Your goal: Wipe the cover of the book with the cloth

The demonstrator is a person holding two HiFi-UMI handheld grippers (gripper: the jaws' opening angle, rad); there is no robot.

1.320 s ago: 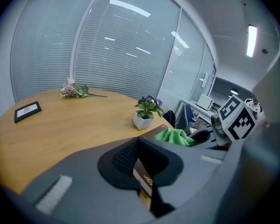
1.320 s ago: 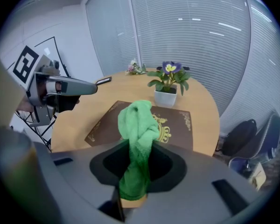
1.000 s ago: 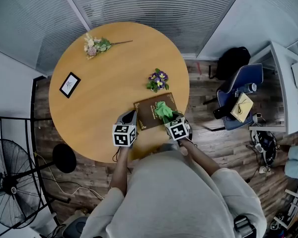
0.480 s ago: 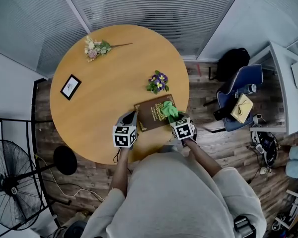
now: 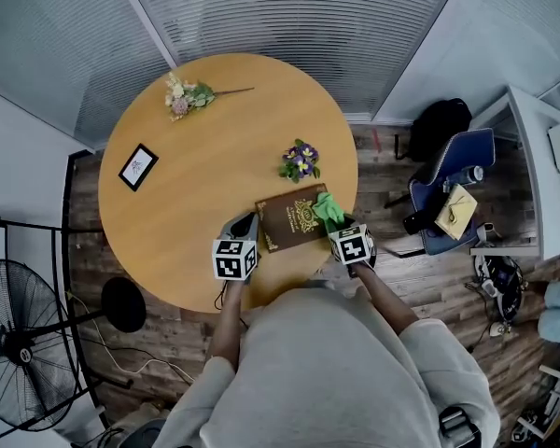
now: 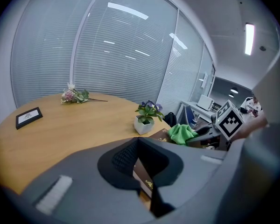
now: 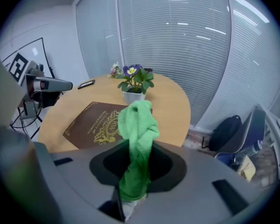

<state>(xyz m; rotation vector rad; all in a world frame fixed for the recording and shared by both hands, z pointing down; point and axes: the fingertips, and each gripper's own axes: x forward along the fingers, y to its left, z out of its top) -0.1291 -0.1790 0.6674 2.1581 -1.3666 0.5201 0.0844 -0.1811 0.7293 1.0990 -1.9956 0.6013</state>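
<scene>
Table (image 5: pixel 205 157): round, wooden, seen from above.
Book (image 5: pixel 289 220): brown cover with a gold ornament, lying flat, cover up, at 4 o'clock on the table, close to the rim.
Cloth (image 5: pixel 329 209): green, bunched, at the book's 3 o'clock end, draped over that edge of the cover.
Right gripper (image 5: pixel 341 227): at the table rim at 4 o'clock, jaws clamped on the cloth, its twisted tail running down between them and the bulk standing out past the tips.
Left gripper (image 5: pixel 247 220): at 6 o'clock on the table, tips at the book's 9 o'clock corner, jaws drawn close with a strip of brown cover showing in the slit between them.
Potted flowers (image 5: pixel 300 159): purple, in a white pot, just beyond the book at its 12 o'clock, apart from it.
Bouquet (image 5: pixel 189 94): lying at 11 o'clock on the table.
Picture frame (image 5: pixel 137 166): black, flat at 9 o'clock.
Chair (image 5: pixel 453 171): blue, on the floor at 3 o'clock, off the table.
</scene>
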